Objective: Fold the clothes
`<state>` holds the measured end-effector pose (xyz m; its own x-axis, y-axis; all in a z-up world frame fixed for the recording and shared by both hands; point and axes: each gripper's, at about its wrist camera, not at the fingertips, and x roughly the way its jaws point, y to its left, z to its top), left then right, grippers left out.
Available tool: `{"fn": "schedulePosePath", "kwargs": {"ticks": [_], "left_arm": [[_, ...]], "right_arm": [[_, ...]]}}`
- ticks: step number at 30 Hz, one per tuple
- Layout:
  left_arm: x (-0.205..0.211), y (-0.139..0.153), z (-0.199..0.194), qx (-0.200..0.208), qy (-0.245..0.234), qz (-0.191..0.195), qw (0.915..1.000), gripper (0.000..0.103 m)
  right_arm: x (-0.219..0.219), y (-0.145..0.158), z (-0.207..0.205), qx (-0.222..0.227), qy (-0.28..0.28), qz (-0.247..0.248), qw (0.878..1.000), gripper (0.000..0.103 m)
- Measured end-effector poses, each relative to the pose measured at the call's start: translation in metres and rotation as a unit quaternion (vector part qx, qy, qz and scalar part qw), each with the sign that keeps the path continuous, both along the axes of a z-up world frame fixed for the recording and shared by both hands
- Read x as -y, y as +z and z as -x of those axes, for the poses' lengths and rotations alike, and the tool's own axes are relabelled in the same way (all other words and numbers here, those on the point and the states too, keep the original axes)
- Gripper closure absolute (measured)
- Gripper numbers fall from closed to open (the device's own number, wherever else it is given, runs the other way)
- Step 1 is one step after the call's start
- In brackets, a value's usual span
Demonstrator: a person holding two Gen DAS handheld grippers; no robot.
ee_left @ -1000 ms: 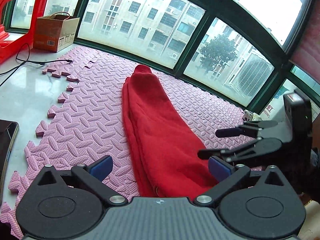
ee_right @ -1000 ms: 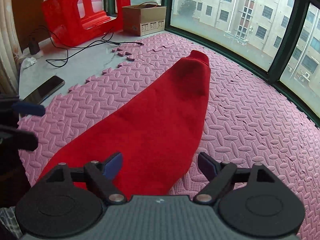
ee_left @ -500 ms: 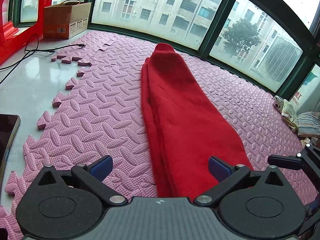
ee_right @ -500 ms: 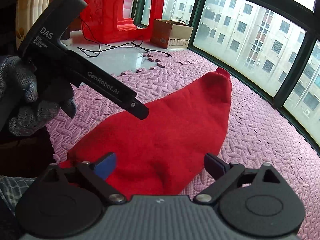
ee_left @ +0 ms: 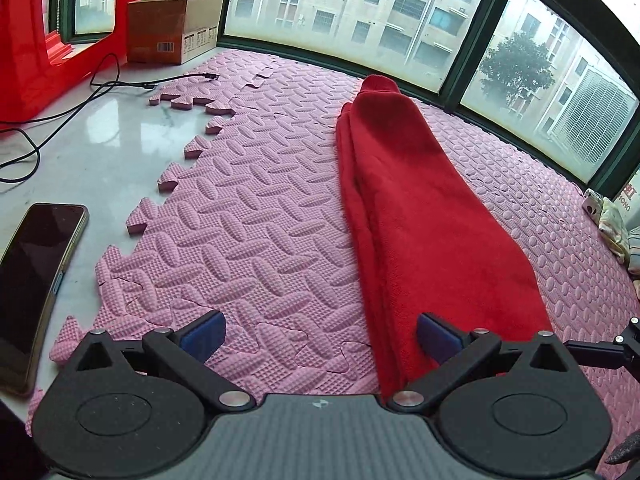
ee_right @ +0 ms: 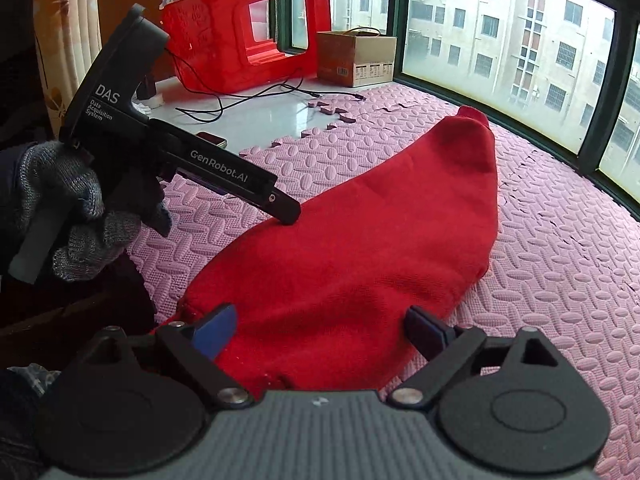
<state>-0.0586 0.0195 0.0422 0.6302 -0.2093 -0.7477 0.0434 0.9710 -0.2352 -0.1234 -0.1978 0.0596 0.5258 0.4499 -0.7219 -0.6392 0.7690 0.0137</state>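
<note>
Red fleece garment (ee_left: 420, 208) lies folded lengthwise on the pink foam mat (ee_left: 256, 216), open mat along both long edges. Left gripper (ee_left: 320, 338) and right gripper (ee_right: 320, 330) hover spread wide over its near end, the right's jaws having just been opening, gripping nothing.

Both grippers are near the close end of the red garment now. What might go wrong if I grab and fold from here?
The red garment lies in stacked layers along its left edge, so open jaws may pinch only the top layer. The left gripper straddles that edge, half over the pink foam mat, and might snag a tile. The right gripper works close beside it; they could collide.
</note>
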Motion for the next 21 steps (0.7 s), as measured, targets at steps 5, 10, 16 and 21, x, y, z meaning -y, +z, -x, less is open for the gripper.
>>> {"fn": "schedulePosePath", "kwargs": {"ticks": [5, 10, 16, 21], "left_arm": [[-0.005, 0.012, 0.001, 0.015, 0.008, 0.006, 0.9998, 0.000], [0.002, 0.025, 0.000, 0.033, -0.010, 0.025, 0.9991, 0.001], [0.014, 0.023, 0.004, 0.022, -0.046, 0.039, 0.9980, 0.001], [0.019, 0.020, 0.012, 0.010, -0.069, 0.044, 0.9966, 0.001]], "right_arm": [[0.018, 0.017, -0.030, -0.025, -0.025, -0.028, 0.999, 0.010], [0.031, 0.031, -0.084, -0.017, -0.067, -0.026, 0.997, 0.019], [0.031, 0.038, -0.165, -0.028, -0.103, -0.062, 0.992, 0.046], [0.011, 0.027, -0.227, -0.025, -0.111, -0.069, 0.991, 0.057]]}}
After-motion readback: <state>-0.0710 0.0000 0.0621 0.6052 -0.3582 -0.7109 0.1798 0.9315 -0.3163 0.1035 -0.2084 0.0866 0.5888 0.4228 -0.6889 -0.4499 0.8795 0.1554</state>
